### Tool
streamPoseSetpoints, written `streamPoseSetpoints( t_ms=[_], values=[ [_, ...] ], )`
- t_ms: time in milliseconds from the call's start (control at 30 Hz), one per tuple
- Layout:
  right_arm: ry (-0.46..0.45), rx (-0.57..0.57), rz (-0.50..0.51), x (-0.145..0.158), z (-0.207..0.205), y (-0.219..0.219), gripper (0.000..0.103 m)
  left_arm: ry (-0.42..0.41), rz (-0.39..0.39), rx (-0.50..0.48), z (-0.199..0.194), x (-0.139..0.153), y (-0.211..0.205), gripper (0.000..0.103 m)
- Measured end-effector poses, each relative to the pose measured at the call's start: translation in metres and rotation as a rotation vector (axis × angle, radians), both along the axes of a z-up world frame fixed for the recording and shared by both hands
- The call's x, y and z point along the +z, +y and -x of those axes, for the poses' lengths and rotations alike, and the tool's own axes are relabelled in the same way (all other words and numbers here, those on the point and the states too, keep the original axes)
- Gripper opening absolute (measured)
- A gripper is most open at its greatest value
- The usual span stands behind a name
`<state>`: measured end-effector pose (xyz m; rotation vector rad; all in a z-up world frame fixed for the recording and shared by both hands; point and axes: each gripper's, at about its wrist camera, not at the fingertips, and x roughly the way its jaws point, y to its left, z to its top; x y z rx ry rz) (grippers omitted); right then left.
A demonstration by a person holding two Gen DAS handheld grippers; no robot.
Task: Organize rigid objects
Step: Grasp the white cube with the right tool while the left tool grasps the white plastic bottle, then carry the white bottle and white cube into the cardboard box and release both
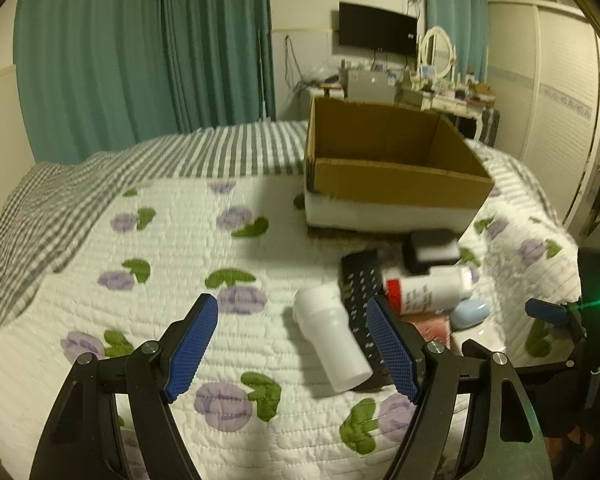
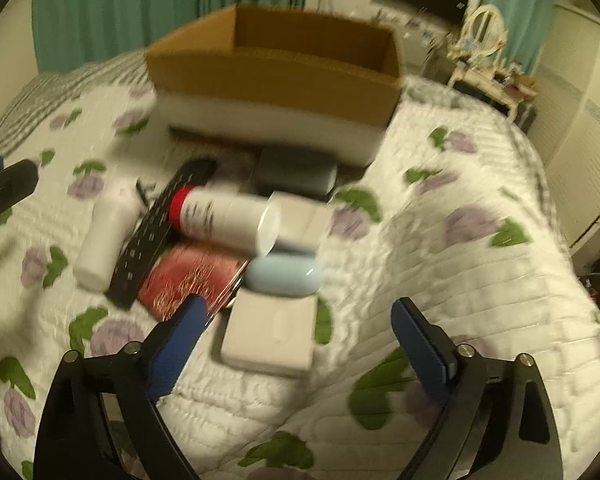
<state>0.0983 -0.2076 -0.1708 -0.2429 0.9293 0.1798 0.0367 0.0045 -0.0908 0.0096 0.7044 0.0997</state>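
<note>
Both claws [image 1: 292,344] [image 2: 296,344] gape apart above quilted bedding, near a smooth white cylinder [image 1: 332,344].

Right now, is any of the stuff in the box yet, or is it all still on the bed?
Nothing looks packed: the visible inside of the cardboard box is bare. Both the left gripper and the right gripper are open and hold nothing. Left to do: the white bottle, remote control, red-capped bottle, blue case and the rest.

Print on red-capped bottle [image 2: 224,216] blurred; no text legible.
</note>
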Motion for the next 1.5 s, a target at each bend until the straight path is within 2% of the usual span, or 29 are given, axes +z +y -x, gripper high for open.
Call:
streamPoseSetpoints(
  t_ms=[433, 467, 500, 533, 600, 800, 1000, 1133, 1200, 1233, 1267, 1400, 1500],
  values=[
    [0.115, -0.005, 0.127, -0.03, -0.012, 0.004, 0.088, 0.087, -0.031, -0.019, -0.003, -0.027, -0.008, 0.08],
    [0.116, -0.001, 0.115, -0.029, -0.013, 0.003, 0.081, 0.093, -0.031, -0.021, -0.004, -0.028, -0.008, 0.08],
    [0.116, 0.008, 0.086, -0.027, -0.012, 0.001, 0.061, 0.098, -0.031, -0.021, -0.005, -0.029, -0.008, 0.08],
    [0.113, 0.017, 0.058, -0.024, -0.012, 0.0, 0.052, 0.103, -0.032, -0.021, -0.006, -0.03, -0.009, 0.08],
    [0.064, 0.013, 0.016, -0.011, -0.007, -0.007, 0.05, 0.115, -0.029, -0.021, -0.008, -0.032, -0.009, 0.08],
    [-0.104, 0.031, -0.103, 0.047, 0.004, -0.022, 0.05, 0.141, 0.0, -0.037, -0.02, -0.037, -0.012, 0.08],
    [-0.206, 0.06, -0.111, 0.084, -0.009, -0.026, 0.05, 0.209, 0.022, -0.034, -0.044, -0.052, -0.016, 0.077],
    [-0.178, 0.052, -0.152, 0.074, -0.019, -0.034, 0.05, 0.254, 0.026, 0.017, -0.058, -0.067, -0.007, 0.076],
    [-0.146, 0.059, -0.17, 0.064, -0.022, -0.036, 0.05, 0.271, 0.054, 0.03, -0.064, -0.073, -0.001, 0.068],
    [-0.141, 0.062, -0.176, 0.061, -0.021, -0.037, 0.05, 0.276, 0.065, 0.033, -0.068, -0.075, 0.0, 0.058],
    [-0.138, 0.065, -0.182, 0.061, -0.022, -0.037, 0.05, 0.284, 0.069, 0.03, -0.072, -0.077, -0.001, 0.043],
    [-0.135, 0.069, -0.188, 0.059, -0.022, -0.04, 0.05, 0.302, 0.01, 0.021, -0.081, -0.085, -0.008, 0.043],
    [-0.139, 0.067, -0.189, 0.06, -0.02, -0.041, 0.05, 0.287, 0.008, 0.016, -0.075, -0.08, -0.009, 0.042]
  ],
)
